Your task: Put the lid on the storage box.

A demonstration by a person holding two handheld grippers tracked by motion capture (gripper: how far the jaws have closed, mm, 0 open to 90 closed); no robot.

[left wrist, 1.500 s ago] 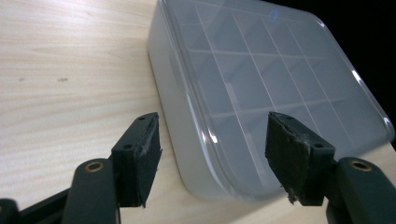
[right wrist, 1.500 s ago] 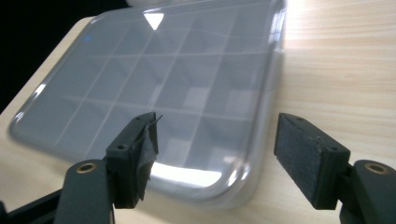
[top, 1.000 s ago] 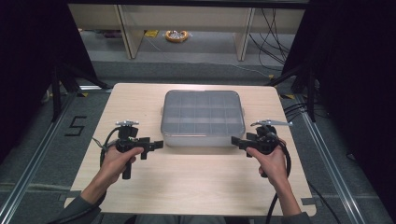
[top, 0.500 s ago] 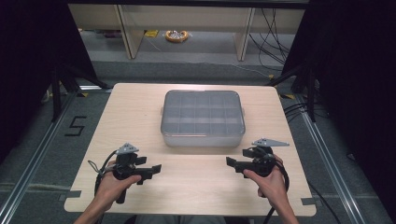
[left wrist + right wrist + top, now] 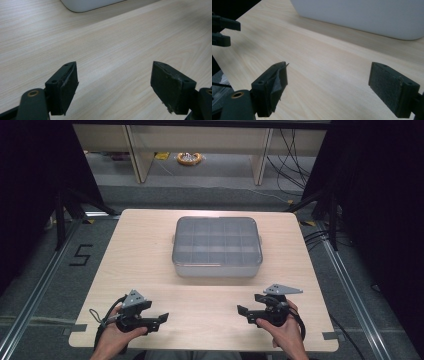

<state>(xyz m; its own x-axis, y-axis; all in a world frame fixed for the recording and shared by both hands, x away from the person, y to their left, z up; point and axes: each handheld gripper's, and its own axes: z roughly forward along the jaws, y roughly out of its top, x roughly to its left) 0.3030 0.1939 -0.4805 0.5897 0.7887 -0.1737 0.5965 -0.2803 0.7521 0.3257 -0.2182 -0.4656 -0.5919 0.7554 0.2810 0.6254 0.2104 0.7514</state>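
Near the table's (image 5: 150,235) front edge, both hands aim wide-jawed grippers (left (image 5: 161,319), right (image 5: 243,313)) inward; the translucent grey compartment box (image 5: 217,246) sits closed.

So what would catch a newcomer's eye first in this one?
The closed grey compartment box, sitting alone at the middle of the pale wooden table. Then the two hand-held tools near the table's front edge: the left tool and right tool, both with jaws wide open, pointing toward each other and holding nothing.
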